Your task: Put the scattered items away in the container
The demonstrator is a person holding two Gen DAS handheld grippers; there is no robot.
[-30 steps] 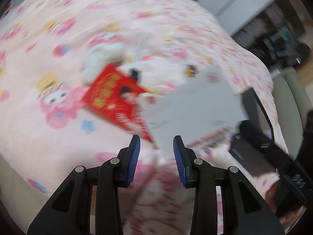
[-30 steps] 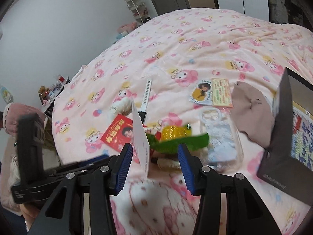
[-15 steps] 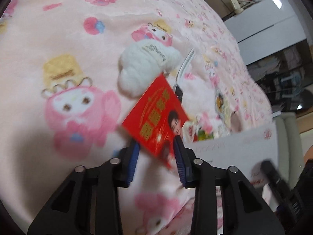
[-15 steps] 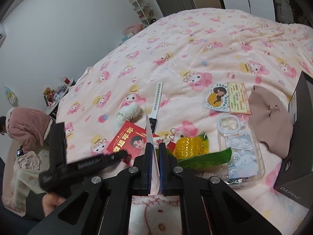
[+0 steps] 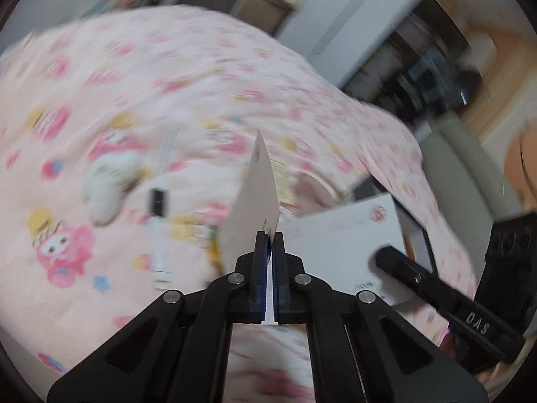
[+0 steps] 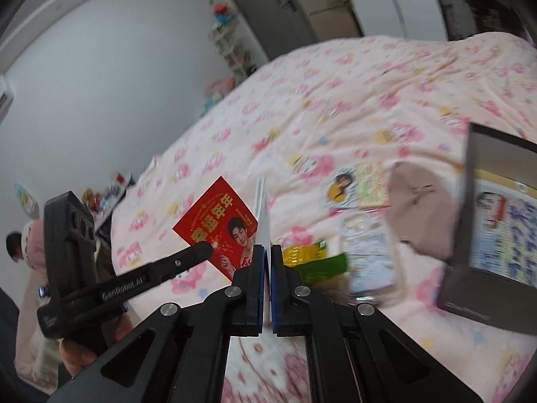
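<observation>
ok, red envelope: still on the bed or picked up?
Picked up. The left gripper pinches the red envelope, which hangs tilted above the blanket.

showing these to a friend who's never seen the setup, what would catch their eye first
Likely the red envelope, held up off the bed by the left tongs at the right view's centre left. Next, the white card standing edge-on in the shut right tongs. Behind, the pink cartoon blanket fills the frame, with the dark box at right.
</observation>
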